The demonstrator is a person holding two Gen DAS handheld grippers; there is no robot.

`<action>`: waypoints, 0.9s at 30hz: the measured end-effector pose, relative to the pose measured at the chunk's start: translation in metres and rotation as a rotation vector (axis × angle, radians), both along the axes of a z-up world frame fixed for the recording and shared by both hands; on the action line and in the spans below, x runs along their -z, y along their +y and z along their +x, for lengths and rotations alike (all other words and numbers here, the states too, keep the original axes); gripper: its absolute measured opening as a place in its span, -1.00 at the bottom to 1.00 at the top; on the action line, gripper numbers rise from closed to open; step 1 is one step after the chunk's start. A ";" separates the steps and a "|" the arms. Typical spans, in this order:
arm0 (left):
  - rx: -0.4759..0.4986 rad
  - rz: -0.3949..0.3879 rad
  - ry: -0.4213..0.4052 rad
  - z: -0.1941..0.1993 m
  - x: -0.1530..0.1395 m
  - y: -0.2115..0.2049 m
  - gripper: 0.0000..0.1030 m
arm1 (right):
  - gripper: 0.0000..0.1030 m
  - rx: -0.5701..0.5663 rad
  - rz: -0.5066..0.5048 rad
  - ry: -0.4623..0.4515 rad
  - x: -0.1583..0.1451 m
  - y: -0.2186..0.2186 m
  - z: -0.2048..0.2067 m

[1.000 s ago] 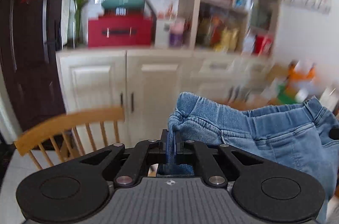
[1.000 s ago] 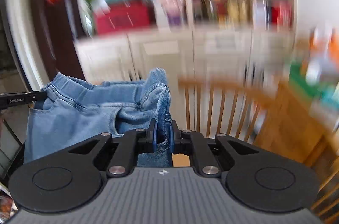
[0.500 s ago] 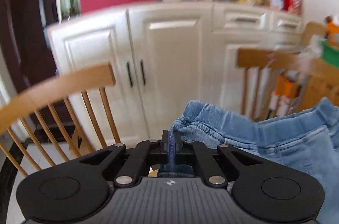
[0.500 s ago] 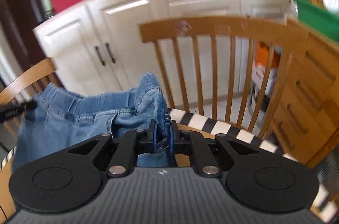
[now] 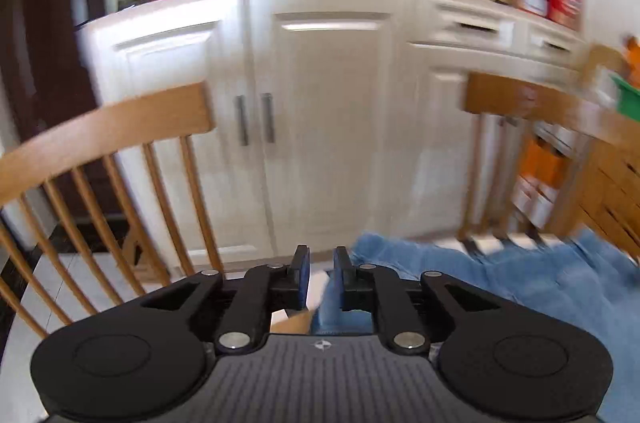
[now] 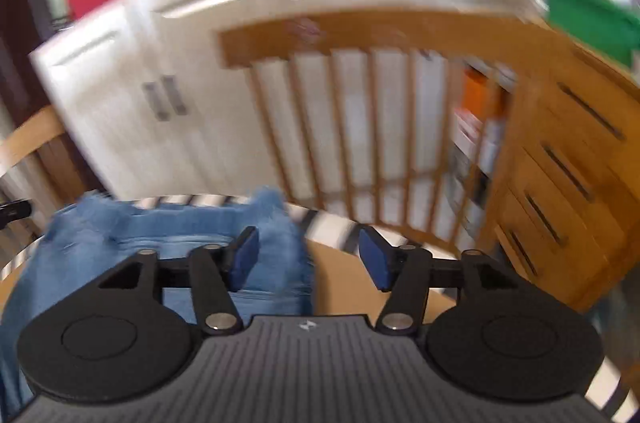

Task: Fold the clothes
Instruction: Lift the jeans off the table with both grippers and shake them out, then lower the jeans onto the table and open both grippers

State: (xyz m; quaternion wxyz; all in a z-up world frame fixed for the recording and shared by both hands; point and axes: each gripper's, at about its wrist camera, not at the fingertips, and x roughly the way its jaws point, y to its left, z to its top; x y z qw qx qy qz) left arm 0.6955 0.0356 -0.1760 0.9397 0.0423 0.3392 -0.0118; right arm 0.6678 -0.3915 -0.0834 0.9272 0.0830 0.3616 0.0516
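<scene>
Denim, soft blue jeans (image 6: 172,243), lies limp on the round wooden bench (image 6: 344,275); left gripper (image 5: 320,273) slightly parted, right gripper (image 6: 308,259) wide apart. Heavy, floppy: pinch waistband corners.

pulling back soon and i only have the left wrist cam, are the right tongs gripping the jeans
Observer: No. The right tongs are wide open, with nothing pinched between the pads.
Operator: so where's the denim on that side
Observer: The jeans lie on the round wooden table, running behind the left finger of those tongs, with bare wood in front of the other finger.
</scene>
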 end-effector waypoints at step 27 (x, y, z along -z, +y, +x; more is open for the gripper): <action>0.036 0.163 -0.012 -0.008 0.086 -0.067 -0.39 | -0.37 0.165 -0.119 0.004 0.000 0.050 -0.024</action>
